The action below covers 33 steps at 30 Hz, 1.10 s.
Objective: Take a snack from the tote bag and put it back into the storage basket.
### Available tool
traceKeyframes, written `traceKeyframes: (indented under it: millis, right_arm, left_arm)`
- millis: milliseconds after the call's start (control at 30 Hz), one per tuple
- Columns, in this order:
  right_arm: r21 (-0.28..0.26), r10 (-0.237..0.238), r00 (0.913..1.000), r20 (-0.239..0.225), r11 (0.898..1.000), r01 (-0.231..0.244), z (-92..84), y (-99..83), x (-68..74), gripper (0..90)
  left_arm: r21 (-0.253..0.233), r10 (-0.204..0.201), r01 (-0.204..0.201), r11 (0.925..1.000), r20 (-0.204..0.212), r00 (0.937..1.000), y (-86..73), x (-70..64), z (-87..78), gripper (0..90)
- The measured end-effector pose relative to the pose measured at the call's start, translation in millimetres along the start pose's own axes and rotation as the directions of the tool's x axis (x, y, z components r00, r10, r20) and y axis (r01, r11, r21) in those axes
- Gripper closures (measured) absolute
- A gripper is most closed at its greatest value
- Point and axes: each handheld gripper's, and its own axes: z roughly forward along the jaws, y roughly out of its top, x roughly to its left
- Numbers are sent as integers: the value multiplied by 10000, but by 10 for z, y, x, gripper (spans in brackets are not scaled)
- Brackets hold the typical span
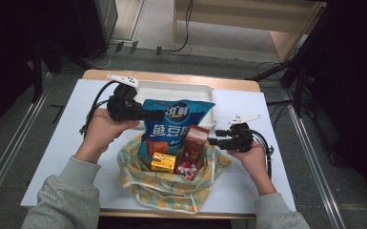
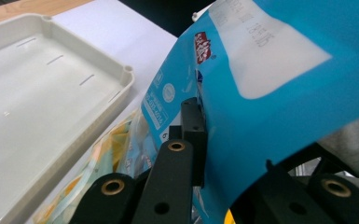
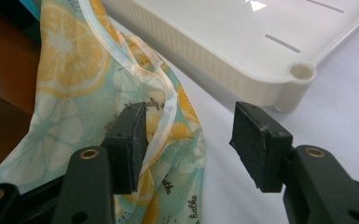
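Left gripper (image 1: 156,115) has its jaws clamped tight on the edge of the blue crinkly snack bag (image 1: 174,125), which stands upright in the lemon-print cloth bag (image 1: 171,183) before the white plastic tray (image 1: 205,90). Right gripper (image 1: 213,141) sits beside the cloth bag's rim, jaws apart, gripping nothing.

sleeves (image 1: 66,195): grey sweatshirt, ribbed cuffs | left tool (image 1: 157,115): black, brass rivets, white top plate, black cable | right tool (image 1: 213,141): alike

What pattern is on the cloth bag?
Orange slices on pale teal, with small lettering, on the bag; clearest in the right gripper view.
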Motion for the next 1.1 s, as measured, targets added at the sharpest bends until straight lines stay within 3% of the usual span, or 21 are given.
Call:
traceKeyframes:
  millis: [200, 567, 833, 1100]
  right_arm:
    - [14, -26, 10000, -3, 10000, 26, 7, 0, -1, 465]
    - [-118, 38, 9999, -139, 9999, -40, 0, 9, 21, 465]
    - [-166, 19, 9999, -149, 9999, -22, 6, 13, 27, 465]
    - [-197, 53, 9998, -172, 9998, -56, 12, 21, 29, 465]
  left_arm:
    - [-54, 172, -171, 9998, 108, 9998, 123, -65, -52, 899]
    - [-31, 602, -603, 9982, -347, 9976, 354, -186, -197, 899]
    - [-226, 734, -746, 9970, -525, 9959, 498, -240, -451, 899]
    - [-127, 709, -733, 9972, -1348, 9883, 573, -248, -724, 899]
